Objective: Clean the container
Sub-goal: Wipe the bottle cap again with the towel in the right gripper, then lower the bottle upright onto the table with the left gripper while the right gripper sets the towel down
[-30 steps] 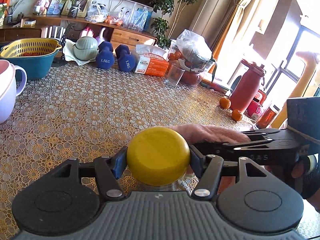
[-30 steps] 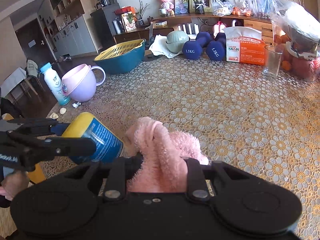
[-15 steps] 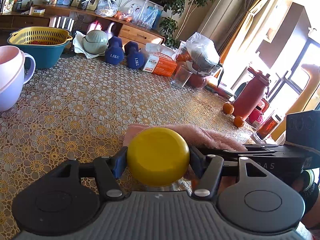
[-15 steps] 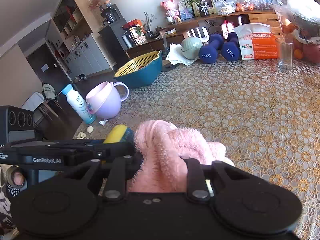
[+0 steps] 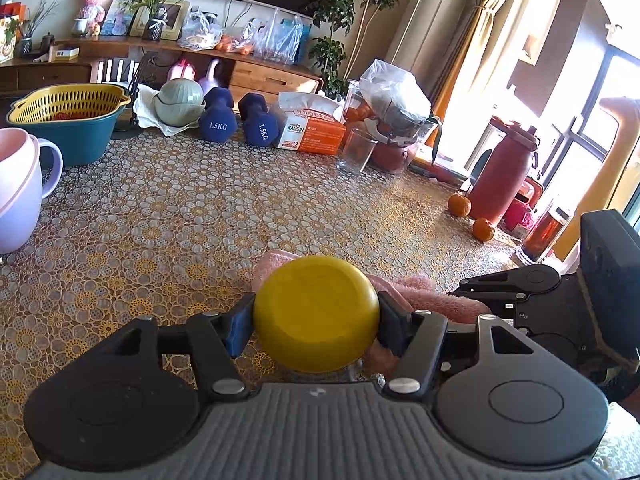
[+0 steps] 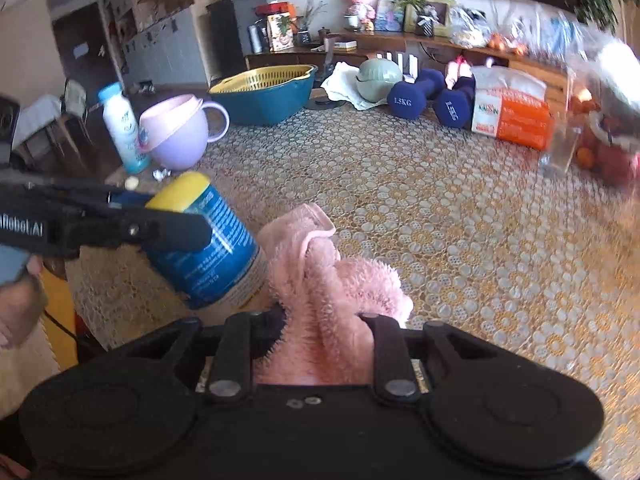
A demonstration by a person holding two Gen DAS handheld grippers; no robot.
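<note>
A blue can with a yellow lid (image 5: 316, 312) is the container. My left gripper (image 5: 316, 320) is shut on it, one pad on each side near the lid. In the right wrist view the can (image 6: 212, 248) hangs tilted above the table's near left part, with the left gripper's finger (image 6: 132, 228) across it. My right gripper (image 6: 324, 320) is shut on a pink fluffy cloth (image 6: 324, 280). The cloth presses against the can's right side. In the left wrist view the cloth (image 5: 424, 300) shows behind and right of the lid.
A patterned tablecloth (image 5: 180, 208) covers the table. A lilac cup (image 6: 176, 136) and a white bottle (image 6: 122, 128) stand at the left. A teal and yellow basket (image 5: 68, 120), dumbbells (image 5: 236, 120), a tissue pack (image 5: 308, 128) and a glass (image 5: 356, 152) stand further back. Oranges (image 5: 460, 204) lie right.
The right gripper rolled and shifted, so the cloth now lies against the can's side, lower on it. The can sits nearer the right wrist camera. The left gripper stayed put.
</note>
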